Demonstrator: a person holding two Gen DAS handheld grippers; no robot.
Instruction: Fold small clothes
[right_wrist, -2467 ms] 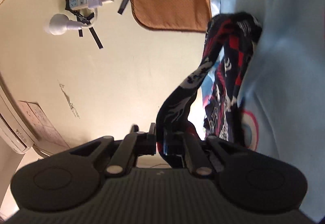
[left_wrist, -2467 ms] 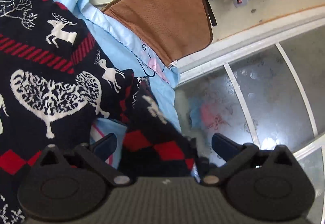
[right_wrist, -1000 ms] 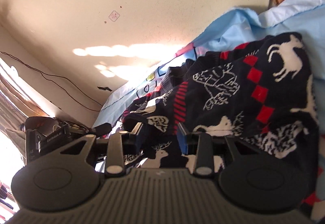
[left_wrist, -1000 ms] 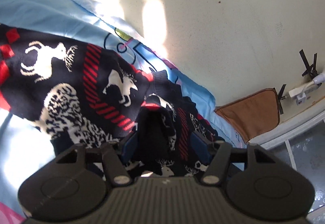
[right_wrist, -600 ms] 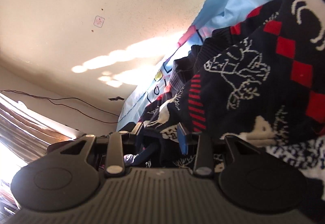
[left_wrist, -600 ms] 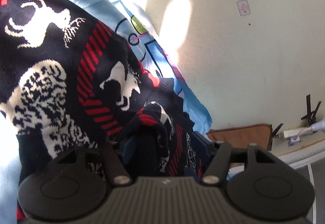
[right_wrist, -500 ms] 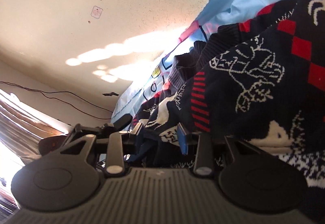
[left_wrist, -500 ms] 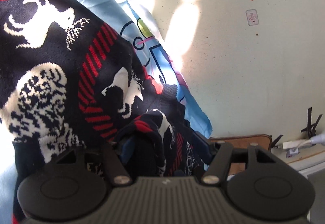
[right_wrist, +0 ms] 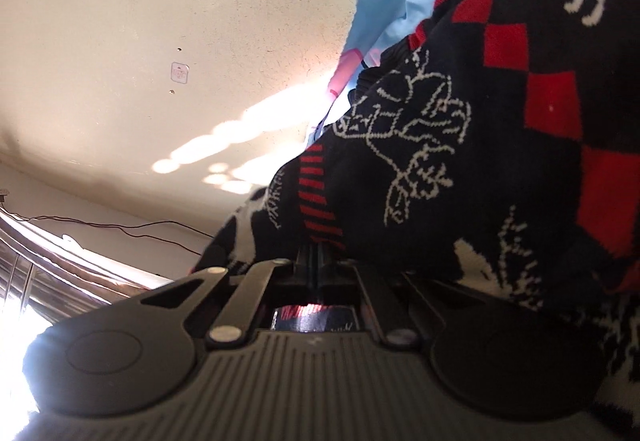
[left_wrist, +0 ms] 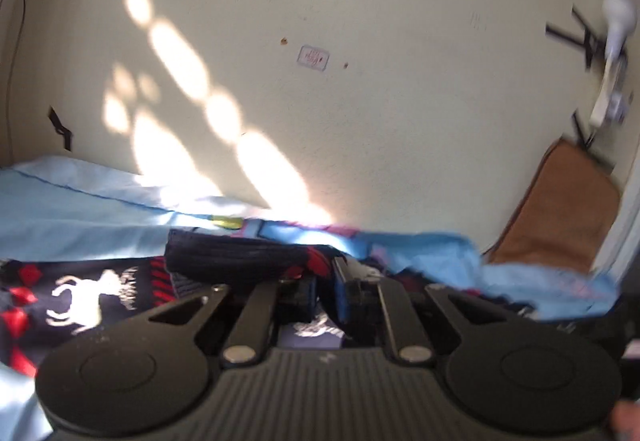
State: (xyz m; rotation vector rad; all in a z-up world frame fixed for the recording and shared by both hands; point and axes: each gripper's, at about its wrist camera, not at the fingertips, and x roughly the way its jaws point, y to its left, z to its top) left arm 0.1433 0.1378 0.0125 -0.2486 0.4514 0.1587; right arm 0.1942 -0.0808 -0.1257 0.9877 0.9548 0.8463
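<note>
**Two low wrist views facing the same cream wall**

The left wrist camera sits low over the bed, looking level along its fingers toward the far wall [left_wrist: 360, 1], with the blue sheet [left_wrist: 80, 209] and the sweater [left_wrist: 92, 293] close below. The right wrist camera lies lower still and tilted, pressed against the sweater [right_wrist: 500, 161], which fills its right side. Both views share the wall, its small sticker [left_wrist: 313, 58] [right_wrist: 179, 73] and the sunlit patches.

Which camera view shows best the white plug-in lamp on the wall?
The left wrist view: the white plug-in lamp hangs at its upper right, blurred, above the brown cushion. The right wrist view does not show it.
</note>
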